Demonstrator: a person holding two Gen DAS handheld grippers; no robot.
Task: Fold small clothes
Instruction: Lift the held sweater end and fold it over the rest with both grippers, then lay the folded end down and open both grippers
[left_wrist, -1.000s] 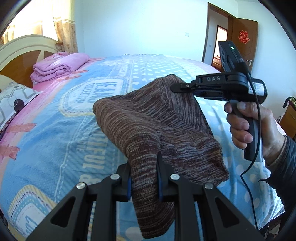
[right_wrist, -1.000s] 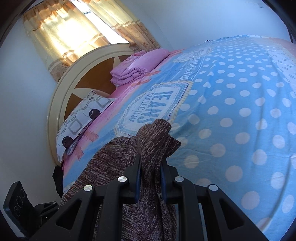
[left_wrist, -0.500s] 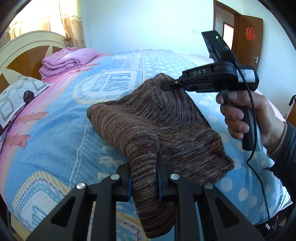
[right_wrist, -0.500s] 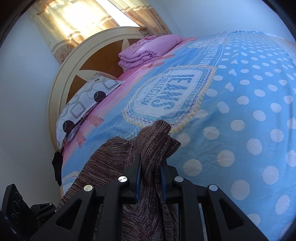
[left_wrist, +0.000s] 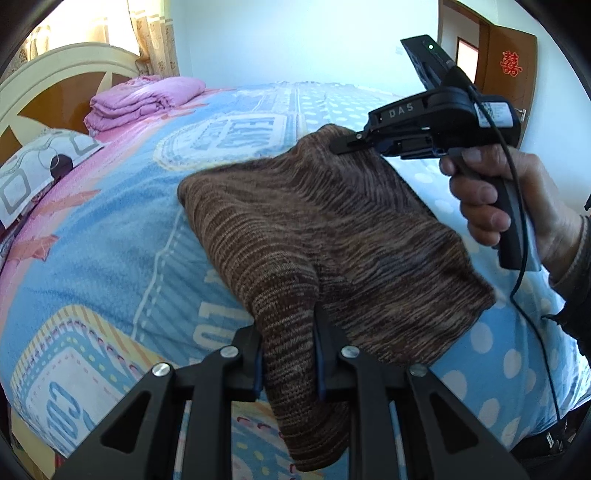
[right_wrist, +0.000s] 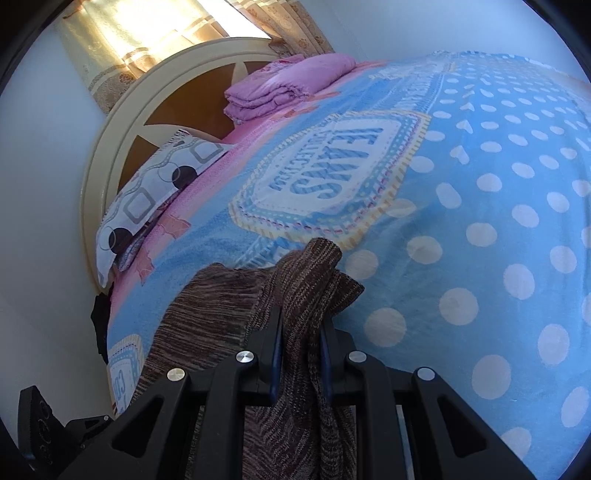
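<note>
A brown striped knit garment (left_wrist: 317, 229) hangs stretched between both grippers just above the blue patterned bedspread (left_wrist: 110, 236). My left gripper (left_wrist: 288, 354) is shut on a bunched corner of it at the bottom of the left wrist view. The right gripper (left_wrist: 341, 147) pinches the far corner there, and a hand (left_wrist: 495, 195) holds its handle. In the right wrist view my right gripper (right_wrist: 301, 354) is shut on a fold of the garment (right_wrist: 306, 280), and the rest of the knit droops down to the left.
A folded pink blanket (left_wrist: 144, 99) lies near the cream headboard (left_wrist: 48, 81). A patterned pillow (right_wrist: 155, 192) sits at the head of the bed. A wooden door (left_wrist: 509, 70) stands open at the far right. The bedspread (right_wrist: 480, 206) stretches wide with white dots.
Both grippers have sunk toward the bed with the garment held between them. The bedspread looks larger and nearer. Both grips stay the same.
</note>
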